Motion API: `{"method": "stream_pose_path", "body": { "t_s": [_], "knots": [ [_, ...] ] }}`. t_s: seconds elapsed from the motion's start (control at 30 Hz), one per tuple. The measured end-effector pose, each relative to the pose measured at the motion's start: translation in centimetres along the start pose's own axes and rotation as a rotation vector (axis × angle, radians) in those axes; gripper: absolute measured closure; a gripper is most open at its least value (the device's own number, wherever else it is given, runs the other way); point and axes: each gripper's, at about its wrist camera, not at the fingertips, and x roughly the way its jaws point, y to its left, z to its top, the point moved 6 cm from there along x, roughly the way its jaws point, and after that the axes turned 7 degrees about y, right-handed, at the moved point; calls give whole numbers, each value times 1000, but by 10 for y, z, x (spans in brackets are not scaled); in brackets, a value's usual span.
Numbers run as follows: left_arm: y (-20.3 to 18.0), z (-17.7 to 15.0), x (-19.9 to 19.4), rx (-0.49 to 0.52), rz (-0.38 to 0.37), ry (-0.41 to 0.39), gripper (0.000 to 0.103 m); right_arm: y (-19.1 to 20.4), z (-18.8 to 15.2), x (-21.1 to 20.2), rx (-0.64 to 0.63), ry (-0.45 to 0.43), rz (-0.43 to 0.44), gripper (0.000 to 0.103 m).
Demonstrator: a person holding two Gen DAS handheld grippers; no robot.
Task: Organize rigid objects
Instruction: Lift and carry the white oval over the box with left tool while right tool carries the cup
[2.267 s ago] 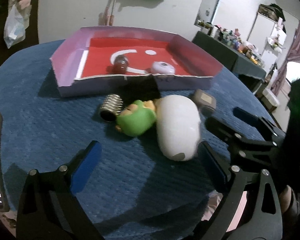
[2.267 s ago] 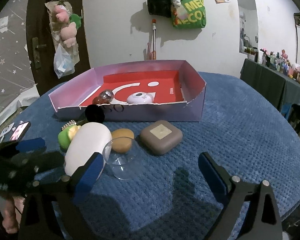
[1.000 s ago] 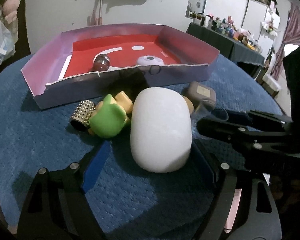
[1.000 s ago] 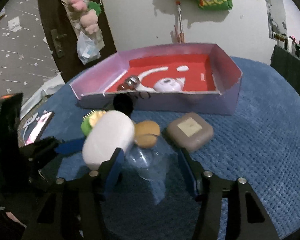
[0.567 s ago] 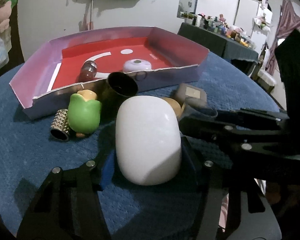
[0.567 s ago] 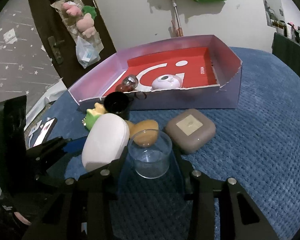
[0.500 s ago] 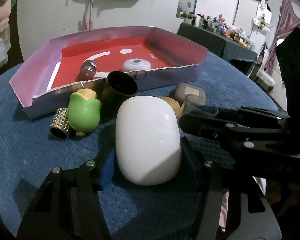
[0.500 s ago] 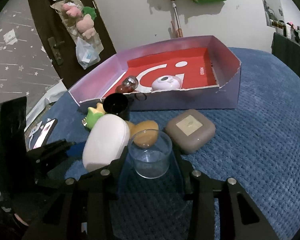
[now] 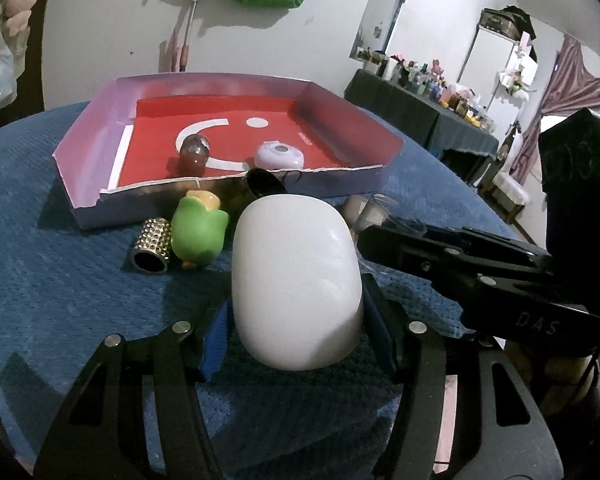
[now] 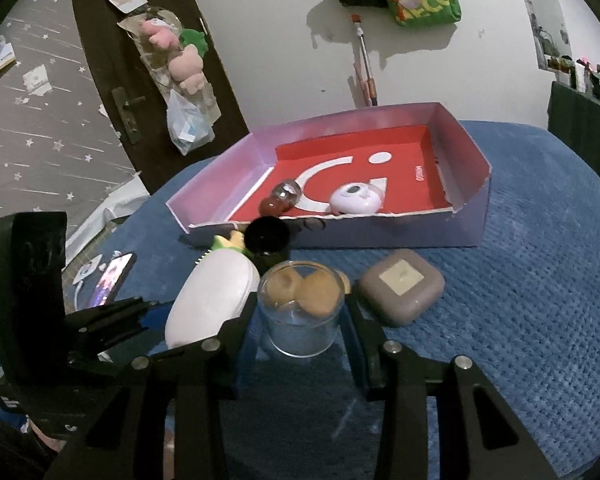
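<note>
My left gripper (image 9: 296, 332) is shut on a large white rounded case (image 9: 296, 276), held just above the blue cloth. In the right wrist view that white case (image 10: 212, 300) shows at the left with the left gripper's fingers behind it. My right gripper (image 10: 302, 320) is shut on a clear plastic cup (image 10: 302, 312), lifted slightly. A red-bottomed cardboard tray (image 9: 100, 200) stands behind, holding a dark red ball (image 9: 194, 152) and a white round disc (image 9: 278, 156). A tan object (image 10: 320, 290) shows through the cup.
On the cloth in front of the tray lie a green toy (image 9: 198, 232), a studded metal cylinder (image 9: 150, 248), a black cup (image 10: 268, 238) and a grey-brown square case (image 10: 402, 286). A phone (image 10: 110, 278) lies at the table's left edge. A door and a wall stand behind.
Both grippers closed, the left on the white case and the right on the clear cup, and both have since risen a little with their objects.
</note>
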Motion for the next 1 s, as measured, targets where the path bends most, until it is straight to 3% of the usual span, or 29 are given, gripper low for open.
{"method": "stream_pose_path", "body": {
  "t_s": [0.37,1.0],
  "knots": [
    [5,4,-21,-20,-15,-42,46,4,4,-3,-9,-15,-14,62],
    [21,18,-25,-37,-10,-43,46,10,16,-1,-36,-21,-5,62]
  ]
}}
